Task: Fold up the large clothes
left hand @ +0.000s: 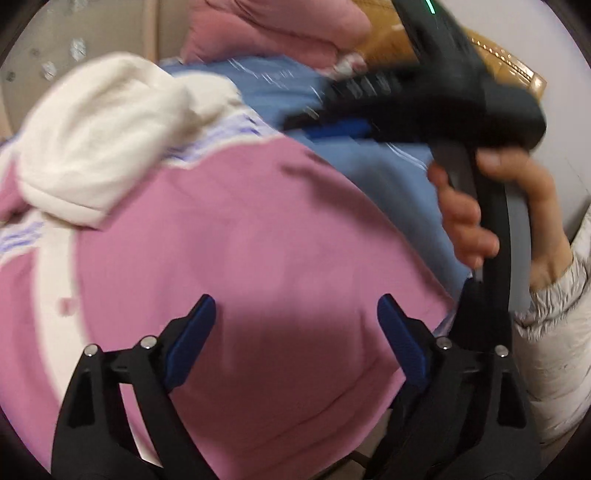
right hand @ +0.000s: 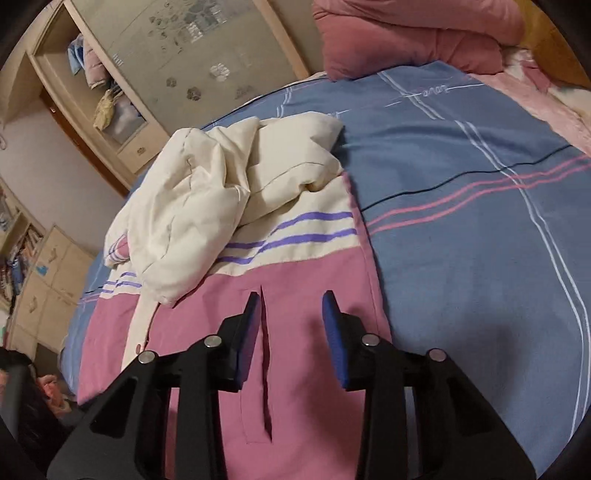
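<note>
A large jacket (right hand: 192, 306) lies spread on the bed, pink below and cream above with purple stripes. Its cream hood (right hand: 207, 184) is crumpled on top. My right gripper (right hand: 291, 297) hovers over the pink part beside a pocket slit (right hand: 264, 325), jaws partly apart with nothing between them. In the left wrist view the pink jacket (left hand: 240, 229) fills the middle, with the hood (left hand: 96, 136) at upper left. My left gripper (left hand: 296, 301) stands wide open above the pink cloth, holding nothing. The right gripper (left hand: 306, 123) shows blurred at upper right, held by a hand (left hand: 465, 221).
A blue striped bedsheet (right hand: 461, 221) covers the bed. A pink quilt (right hand: 417, 33) is heaped at the far end. A wardrobe (right hand: 110, 92) and a chest of drawers (right hand: 48, 280) stand to the left. A pale puffy sleeve (left hand: 554, 332) is at the right edge.
</note>
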Demonstrator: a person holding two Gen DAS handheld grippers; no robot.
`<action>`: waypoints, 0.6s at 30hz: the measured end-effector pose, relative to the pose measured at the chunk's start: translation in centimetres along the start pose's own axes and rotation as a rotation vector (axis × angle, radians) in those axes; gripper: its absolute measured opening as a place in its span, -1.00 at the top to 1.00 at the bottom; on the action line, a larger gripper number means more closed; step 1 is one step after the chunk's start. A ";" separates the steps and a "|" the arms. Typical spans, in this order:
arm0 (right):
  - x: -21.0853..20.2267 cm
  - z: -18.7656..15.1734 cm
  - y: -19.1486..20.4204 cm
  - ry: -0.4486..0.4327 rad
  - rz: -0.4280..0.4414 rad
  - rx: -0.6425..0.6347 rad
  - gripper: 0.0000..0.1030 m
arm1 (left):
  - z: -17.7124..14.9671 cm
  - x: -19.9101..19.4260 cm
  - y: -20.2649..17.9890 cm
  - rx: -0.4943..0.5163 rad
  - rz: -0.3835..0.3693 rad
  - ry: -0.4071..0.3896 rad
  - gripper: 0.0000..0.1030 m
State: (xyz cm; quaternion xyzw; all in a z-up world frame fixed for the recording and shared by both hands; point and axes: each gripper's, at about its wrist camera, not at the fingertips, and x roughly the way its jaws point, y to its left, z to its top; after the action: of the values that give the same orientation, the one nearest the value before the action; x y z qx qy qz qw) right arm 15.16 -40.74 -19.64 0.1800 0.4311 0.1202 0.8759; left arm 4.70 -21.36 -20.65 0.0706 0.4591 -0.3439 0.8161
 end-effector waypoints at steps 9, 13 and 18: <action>11.4 5.0 0.1 0.139 -0.133 -0.115 0.98 | -2.5 2.5 1.1 -0.100 -0.071 0.066 -0.74; 12.8 8.3 -3.5 0.071 -0.102 0.065 1.00 | -3.0 2.5 0.0 -0.044 -0.025 0.069 -0.74; 7.7 6.4 -1.3 0.021 -0.003 -0.008 0.77 | -2.9 -1.5 -0.7 0.028 0.050 -0.054 -0.74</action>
State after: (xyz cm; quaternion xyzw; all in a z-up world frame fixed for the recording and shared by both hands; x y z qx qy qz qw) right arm 24.96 -40.43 -22.03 0.1744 0.4401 0.1225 0.8723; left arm 1.70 -19.90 -20.97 0.0840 0.4302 -0.3317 0.8354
